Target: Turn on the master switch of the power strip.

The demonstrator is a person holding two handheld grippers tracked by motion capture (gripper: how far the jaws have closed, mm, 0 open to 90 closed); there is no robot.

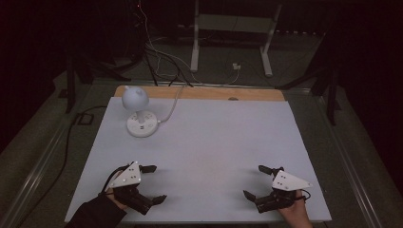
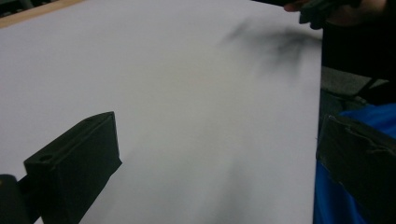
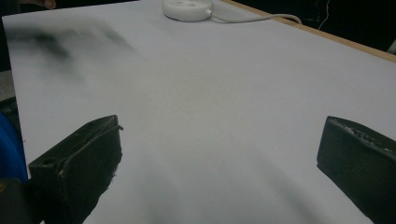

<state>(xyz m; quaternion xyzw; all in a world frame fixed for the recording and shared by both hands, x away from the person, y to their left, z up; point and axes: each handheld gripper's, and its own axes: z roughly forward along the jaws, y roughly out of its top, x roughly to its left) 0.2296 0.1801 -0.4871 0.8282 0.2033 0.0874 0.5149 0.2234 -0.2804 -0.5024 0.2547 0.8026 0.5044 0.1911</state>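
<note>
Two black two-jaw grippers sat low at the near edge of the big white table top [image 1: 204, 142], one in each of the person's hands. On the left, the left gripper [image 1: 155, 183] had its jaws spread wide apart, and nothing was between them. Its own view showed its two black jaws far from each other over bare white table. On the right, the right gripper [image 1: 255, 181] was spread wide too, with nothing held. Both grippers pointed in toward the middle of the table, and they were well apart from each other. Far from both, near the back left corner of the table, stood a small white lamp with a round ball-shaped head and a flat round base [image 1: 139, 113]. A white cord [image 1: 172, 105] ran from its base to the back wooden edge [image 1: 204, 92] of the table.
</note>
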